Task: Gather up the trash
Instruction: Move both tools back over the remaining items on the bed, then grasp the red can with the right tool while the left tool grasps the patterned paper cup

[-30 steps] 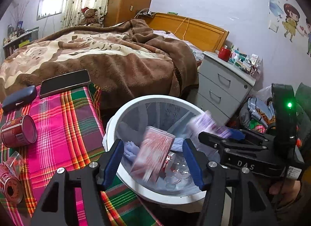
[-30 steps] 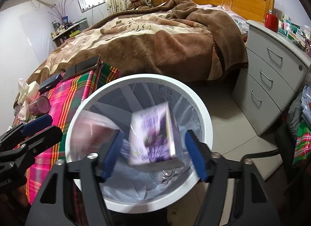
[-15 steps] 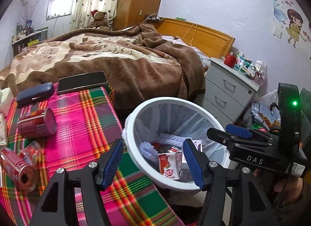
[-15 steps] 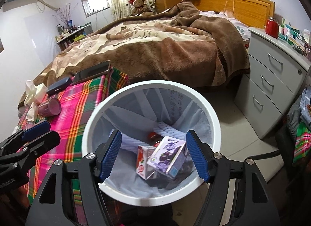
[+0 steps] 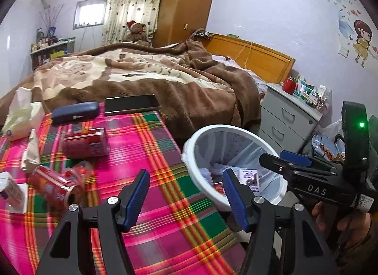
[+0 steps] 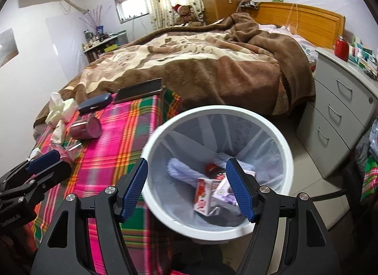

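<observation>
Two small cartons [image 6: 213,194], one red and one purple, are seen lying at the bottom of the white bin [image 6: 271,133] at lower centre of the right wrist view, framed by the right gripper [image 6: 186,188], whose fingers stand apart and empty. More trash, including a crushed red can [image 5: 54,185] and a crumpled wrapper [image 5: 30,149], is left on the plaid cloth [image 5: 146,147] at lower left of the left wrist view, where the left gripper [image 5: 186,195] is likewise held open with nothing between its fingers. A phone [image 5: 131,105] and a dark case [image 5: 75,115] lie just beyond and could be swept up by mistake, while the round can could be sent rolling by an off-centre pinch.
</observation>
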A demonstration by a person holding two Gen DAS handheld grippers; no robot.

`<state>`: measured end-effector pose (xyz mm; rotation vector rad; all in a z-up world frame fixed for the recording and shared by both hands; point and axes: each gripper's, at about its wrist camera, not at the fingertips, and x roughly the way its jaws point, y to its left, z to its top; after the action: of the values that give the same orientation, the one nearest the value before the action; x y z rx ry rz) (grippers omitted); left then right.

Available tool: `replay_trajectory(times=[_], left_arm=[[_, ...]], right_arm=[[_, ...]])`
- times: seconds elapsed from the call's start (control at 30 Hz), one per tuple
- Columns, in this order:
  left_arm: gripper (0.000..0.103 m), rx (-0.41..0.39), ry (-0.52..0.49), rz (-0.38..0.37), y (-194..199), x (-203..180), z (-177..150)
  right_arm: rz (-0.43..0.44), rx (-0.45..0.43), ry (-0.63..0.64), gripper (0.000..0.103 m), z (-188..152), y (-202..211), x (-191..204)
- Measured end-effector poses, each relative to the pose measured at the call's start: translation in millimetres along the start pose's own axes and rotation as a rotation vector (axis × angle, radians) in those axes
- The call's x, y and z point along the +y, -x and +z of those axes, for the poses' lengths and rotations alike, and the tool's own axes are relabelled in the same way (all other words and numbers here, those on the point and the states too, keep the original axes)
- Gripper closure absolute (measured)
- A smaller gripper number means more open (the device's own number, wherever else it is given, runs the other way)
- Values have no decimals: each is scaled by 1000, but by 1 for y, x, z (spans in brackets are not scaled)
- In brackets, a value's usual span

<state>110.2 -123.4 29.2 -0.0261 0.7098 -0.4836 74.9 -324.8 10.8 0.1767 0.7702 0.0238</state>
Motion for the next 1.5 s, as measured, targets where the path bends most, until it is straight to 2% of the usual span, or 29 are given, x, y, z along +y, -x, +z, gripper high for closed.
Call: replay_trajectory(times=[0.47, 0.9, 1.37, 1.5], left_arm=[[40, -43, 48, 126, 46, 59, -17], [39, -66, 156, 273, 86, 148, -37], [39, -54, 294, 443, 121, 248, -64], [39, -46, 341, 457, 126, 275, -69]], right_arm=[[100, -10, 73, 33, -4, -6, 57], [200, 18, 151, 33, -4, -31, 118], [317, 73, 340, 33, -4, -59, 197], [340, 91, 392, 33, -5, -69, 215]])
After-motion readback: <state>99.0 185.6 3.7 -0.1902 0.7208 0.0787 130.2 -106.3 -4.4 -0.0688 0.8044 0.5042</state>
